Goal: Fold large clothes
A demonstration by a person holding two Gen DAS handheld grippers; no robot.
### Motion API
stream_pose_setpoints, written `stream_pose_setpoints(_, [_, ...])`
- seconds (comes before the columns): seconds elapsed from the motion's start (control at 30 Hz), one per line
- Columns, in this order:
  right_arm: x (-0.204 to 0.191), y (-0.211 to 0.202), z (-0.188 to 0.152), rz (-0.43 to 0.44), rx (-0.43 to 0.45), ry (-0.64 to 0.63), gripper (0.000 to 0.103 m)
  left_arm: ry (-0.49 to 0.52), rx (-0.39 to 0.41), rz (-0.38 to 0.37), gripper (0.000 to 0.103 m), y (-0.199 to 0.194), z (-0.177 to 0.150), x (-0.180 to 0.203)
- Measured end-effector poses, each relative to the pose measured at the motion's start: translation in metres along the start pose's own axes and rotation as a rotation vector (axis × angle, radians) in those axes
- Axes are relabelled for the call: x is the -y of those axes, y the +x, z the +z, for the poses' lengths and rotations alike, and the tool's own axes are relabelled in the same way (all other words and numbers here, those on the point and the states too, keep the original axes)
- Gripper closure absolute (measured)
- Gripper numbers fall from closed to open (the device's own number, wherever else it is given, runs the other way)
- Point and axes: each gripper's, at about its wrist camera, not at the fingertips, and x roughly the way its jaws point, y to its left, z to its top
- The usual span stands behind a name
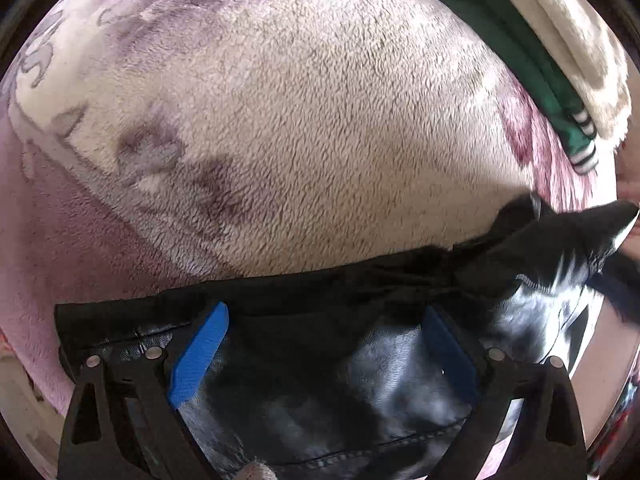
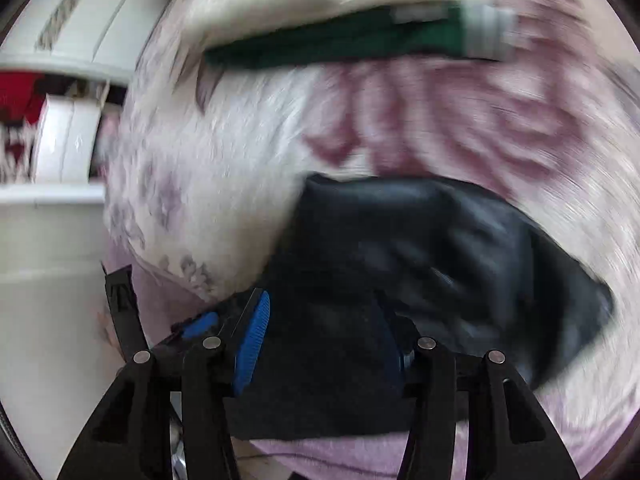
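left gripper [image 1: 326, 344] jaws released over my black jacket [image 1: 360, 380] | right gripper [image 2: 320, 340] jaws released, jacket between | blanket [image 1: 300, 120] underneath

black garment [image 1: 360, 392]: glossy, leather-like shell with stitched seams; a matt cloth band along its far edge.
blanket [image 1: 312, 120]: plush fleece, deep fuzzy nap, cream with mauve print.
green garment [image 1: 500, 36]: smooth woven cloth with a ribbed knit cuff at the far right.
left claw [image 1: 324, 344]: matt black plastic arms, blue ridged pads [image 1: 200, 356], shiny metal pins.
right claw [image 2: 320, 344]: the same matt plastic, blue ribbed pad, metal pins.
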Motion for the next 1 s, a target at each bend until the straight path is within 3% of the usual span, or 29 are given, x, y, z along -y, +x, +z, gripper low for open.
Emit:
stream_pose_setpoints(0.07, [-0.007, 0.039, 0.020, -0.119, -0.030, -0.036, 0.051, 0.025, 0.011, 0.050, 0.004, -0.004, -0.006, -0.003])
stream_pose_setpoints(0.17, [-0.001, 0.056, 0.037, -0.147, -0.058, 0.030, 0.051, 0.022, 0.000, 0.075, 0.004, -0.007, -0.012, -0.009])
stream_pose_setpoints(0.33, [-0.025, -0.004, 0.023, -0.117, -0.062, -0.019, 0.052, 0.027, 0.045, 0.128, 0.004, -0.047, -0.034, -0.023])
stream_pose_setpoints(0.4, [-0.022, -0.016, -0.003, -0.115, -0.118, -0.065, 0.055, 0.034, 0.069, 0.155, 0.004, -0.062, -0.042, -0.024])
stream_pose_setpoints(0.43, [-0.018, -0.011, -0.014, -0.132, -0.172, -0.074, 0.059, 0.032, 0.075, 0.156, 0.004, -0.067, -0.044, -0.023])
stream_pose_setpoints(0.5, [0.004, 0.019, -0.030, -0.194, -0.261, -0.055, 0.078, 0.021, 0.089, 0.152, 0.004, -0.081, -0.052, -0.022])
stream_pose_setpoints(0.6, [0.025, 0.057, -0.035, -0.245, -0.240, -0.038, 0.079, 0.027, 0.082, 0.138, 0.004, -0.089, -0.060, -0.008])
stream_pose_setpoints(0.7, [0.018, 0.049, -0.028, -0.280, -0.238, -0.005, 0.077, 0.042, 0.055, 0.104, 0.004, -0.078, -0.064, 0.032])
stream_pose_setpoints(0.73, [0.021, 0.042, -0.028, -0.254, -0.227, 0.011, 0.077, 0.047, 0.043, 0.082, 0.004, -0.076, -0.068, 0.041])
stream_pose_setpoints(0.83, [0.058, -0.006, -0.039, 0.018, -0.150, 0.158, 0.068, 0.080, 0.013, 0.045, 0.004, -0.064, -0.072, 0.066])
stream_pose_setpoints(0.87, [0.076, -0.023, -0.047, 0.064, -0.132, 0.208, 0.058, 0.094, 0.013, 0.046, 0.004, -0.057, -0.068, 0.075])
stream_pose_setpoints(0.9, [0.095, -0.041, -0.056, 0.094, -0.096, 0.252, 0.046, 0.108, 0.006, 0.056, 0.004, -0.047, -0.063, 0.084])
stream_pose_setpoints(1.0, [0.151, -0.074, -0.080, 0.132, 0.004, 0.341, 0.028, 0.119, -0.009, 0.102, 0.004, -0.019, -0.046, 0.092])
